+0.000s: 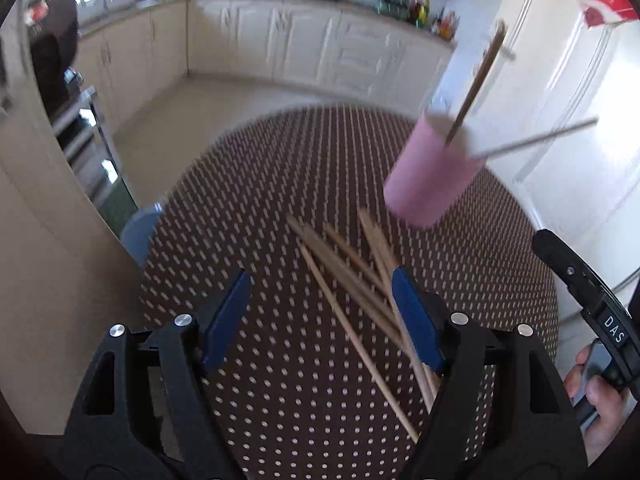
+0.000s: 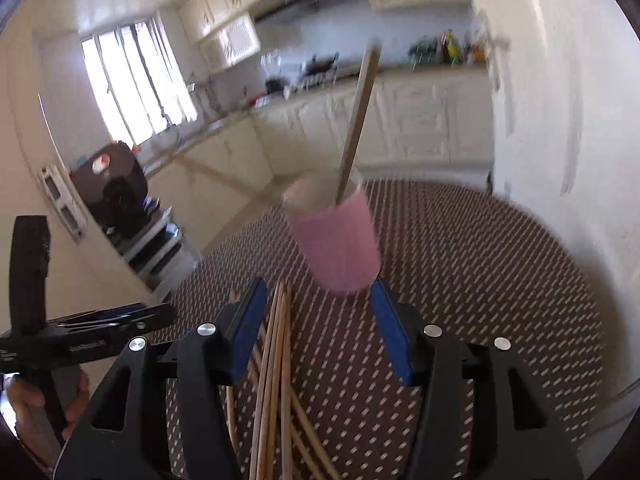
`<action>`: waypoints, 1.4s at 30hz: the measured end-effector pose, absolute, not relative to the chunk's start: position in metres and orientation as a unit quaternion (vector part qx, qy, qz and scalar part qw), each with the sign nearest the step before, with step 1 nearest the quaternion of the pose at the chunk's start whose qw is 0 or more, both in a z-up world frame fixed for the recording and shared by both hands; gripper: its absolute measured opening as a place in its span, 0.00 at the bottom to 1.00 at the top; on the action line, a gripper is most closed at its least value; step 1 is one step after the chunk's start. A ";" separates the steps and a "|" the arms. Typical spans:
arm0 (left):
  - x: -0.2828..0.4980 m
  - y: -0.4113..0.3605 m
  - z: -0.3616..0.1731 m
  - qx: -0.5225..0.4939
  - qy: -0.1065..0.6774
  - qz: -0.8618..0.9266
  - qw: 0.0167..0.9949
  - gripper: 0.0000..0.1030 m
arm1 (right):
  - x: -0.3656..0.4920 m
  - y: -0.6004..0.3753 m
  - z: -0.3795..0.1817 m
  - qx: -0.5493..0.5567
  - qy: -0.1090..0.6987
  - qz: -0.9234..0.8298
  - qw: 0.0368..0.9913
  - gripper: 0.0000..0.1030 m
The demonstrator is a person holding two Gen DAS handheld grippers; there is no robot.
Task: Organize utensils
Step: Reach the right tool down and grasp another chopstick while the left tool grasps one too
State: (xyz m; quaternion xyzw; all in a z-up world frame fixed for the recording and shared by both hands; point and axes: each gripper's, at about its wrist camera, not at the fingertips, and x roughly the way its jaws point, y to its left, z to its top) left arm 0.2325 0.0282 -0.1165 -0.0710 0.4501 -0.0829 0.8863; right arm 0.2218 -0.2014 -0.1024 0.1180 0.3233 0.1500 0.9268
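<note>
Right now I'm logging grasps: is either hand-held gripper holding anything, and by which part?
Nothing is held. The left hand-held gripper and right hand-held gripper are both open above the loose chopsticks lying on the table.

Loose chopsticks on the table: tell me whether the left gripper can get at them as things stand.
Probably yes. The left gripper is open, and the loose chopsticks lie flat on the dotted tablecloth just ahead, some running under its right finger. The pink cup stands beyond them, not in the way.

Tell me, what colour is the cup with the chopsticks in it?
Pink. The cup shows best in the left wrist view, standing on the dotted brown tablecloth.
</note>
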 end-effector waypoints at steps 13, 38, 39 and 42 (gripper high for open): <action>0.259 0.016 -0.177 -0.110 0.530 -0.078 0.837 0.31 | 0.240 -0.187 -0.141 0.126 0.432 0.196 0.871 0.50; 0.277 0.023 -0.180 -0.081 0.518 -0.084 0.847 0.11 | 0.282 -0.141 -0.165 0.055 0.516 0.212 0.828 0.20; 0.278 0.022 -0.180 -0.081 0.518 -0.083 0.848 0.11 | 0.285 -0.137 -0.165 0.050 0.517 0.211 0.828 0.20; 0.280 0.019 -0.180 -0.075 0.518 -0.080 0.848 0.11 | 0.290 -0.129 -0.166 0.031 0.522 0.204 0.828 0.16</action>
